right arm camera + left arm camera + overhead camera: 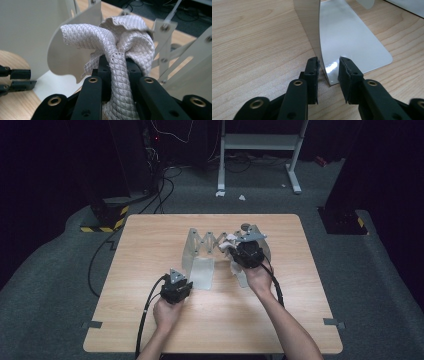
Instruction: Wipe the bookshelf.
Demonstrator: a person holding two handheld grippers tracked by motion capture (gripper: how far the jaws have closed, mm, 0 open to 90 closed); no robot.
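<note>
1. A light wooden bench (pixel 150 250) stands on grey carpet in a dark room, with cables on the floor beyond its far left corner and a white metal frame (pixel 260 142) further back.
2. Near the bench's middle stands a pale grey metal expanding rack (pixel 206 245) with upright plates joined by scissor links, its flat foot lying on the wood.
3. The left gripper (pixel 328 68) sits at the near end of the rack's left plate; its jaws straddle the plate's lower corner, whether they press on it I cannot tell.
4. The right gripper (pixel 117 62) is pinching a crumpled whitish quilted cloth (pixel 125 37), held up among the rack's plates on the right.
5. The left, right and near parts of the bench are bare wood; both forearms come in over the near edge.
</note>
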